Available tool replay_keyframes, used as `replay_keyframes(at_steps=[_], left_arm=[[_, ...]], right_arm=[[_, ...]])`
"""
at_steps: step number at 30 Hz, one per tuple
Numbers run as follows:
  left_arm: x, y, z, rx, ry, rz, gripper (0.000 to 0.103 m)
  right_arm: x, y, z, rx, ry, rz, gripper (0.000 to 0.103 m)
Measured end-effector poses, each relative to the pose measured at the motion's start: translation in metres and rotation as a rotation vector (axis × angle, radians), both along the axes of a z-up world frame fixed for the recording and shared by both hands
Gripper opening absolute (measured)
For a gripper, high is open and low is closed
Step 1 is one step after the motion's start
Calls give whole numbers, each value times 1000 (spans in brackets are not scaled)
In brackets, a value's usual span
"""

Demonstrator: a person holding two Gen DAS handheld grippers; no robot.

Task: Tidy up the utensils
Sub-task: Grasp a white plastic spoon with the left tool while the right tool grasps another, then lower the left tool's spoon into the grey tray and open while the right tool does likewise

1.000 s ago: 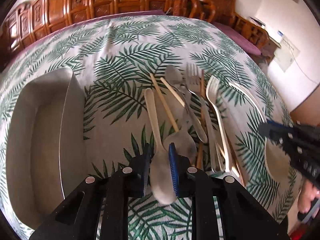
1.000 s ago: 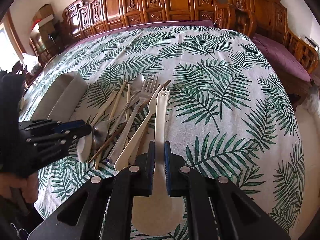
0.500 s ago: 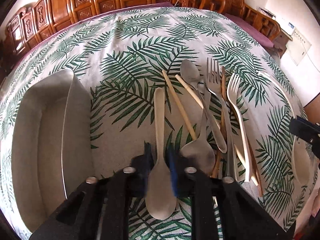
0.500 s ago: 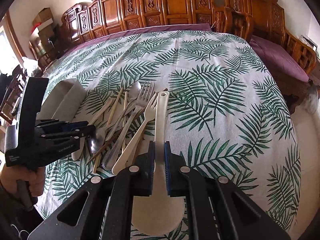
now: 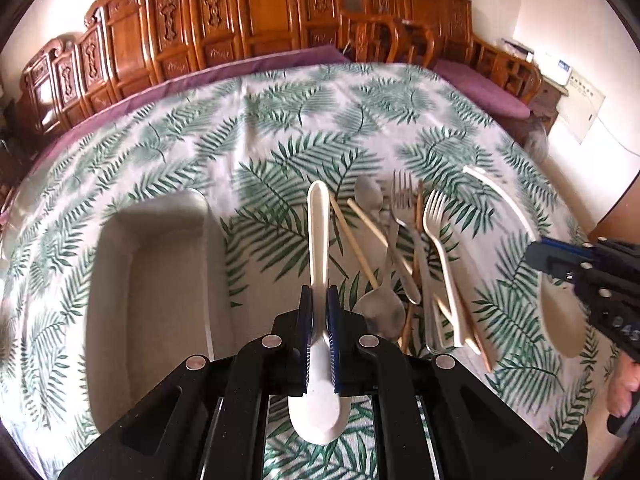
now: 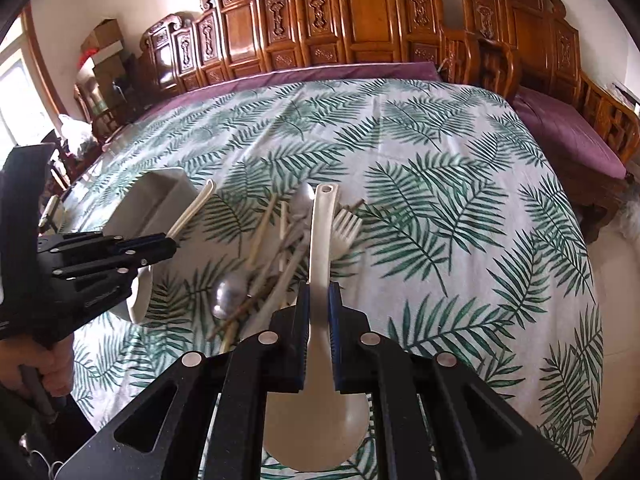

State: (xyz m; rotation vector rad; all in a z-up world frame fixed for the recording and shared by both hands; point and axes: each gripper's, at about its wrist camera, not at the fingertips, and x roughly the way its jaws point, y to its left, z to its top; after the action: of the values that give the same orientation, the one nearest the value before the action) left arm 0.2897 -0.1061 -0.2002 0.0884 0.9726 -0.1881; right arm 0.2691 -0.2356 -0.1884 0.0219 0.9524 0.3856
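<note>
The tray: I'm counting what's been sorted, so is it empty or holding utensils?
Empty: the tray shows only its bare floor, with no utensil inside.

A white tablecloth (image 5: 280, 136) is showing a green palm-leaf print. The tray (image 5: 152, 280) is looking pale grey, the held spoon (image 5: 318, 232) cream, the rice paddle (image 6: 320, 248) beige, and the carved wooden bench (image 6: 360, 20) reddish-brown with purple cushions (image 6: 560, 128).

Small cream spoon (image 5: 318, 240) lifted, handle pointing away, centre frame, cream ladle (image 6: 320, 240) likewise raised, mixed cutlery pile (image 5: 404, 264) right of centre, grey tray (image 5: 152, 292) left
</note>
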Motion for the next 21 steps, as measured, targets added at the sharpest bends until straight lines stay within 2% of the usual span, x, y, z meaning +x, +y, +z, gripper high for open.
replay_keyframes(at_steps=[8,21], left_arm=[[-10,28,28,-19,-45,15,6],[-15,98,38,-10,-52,74,7]], right_arm=[[-10,20,15,12,-25,42,11],[-16,81,23,22,-30,119,11]])
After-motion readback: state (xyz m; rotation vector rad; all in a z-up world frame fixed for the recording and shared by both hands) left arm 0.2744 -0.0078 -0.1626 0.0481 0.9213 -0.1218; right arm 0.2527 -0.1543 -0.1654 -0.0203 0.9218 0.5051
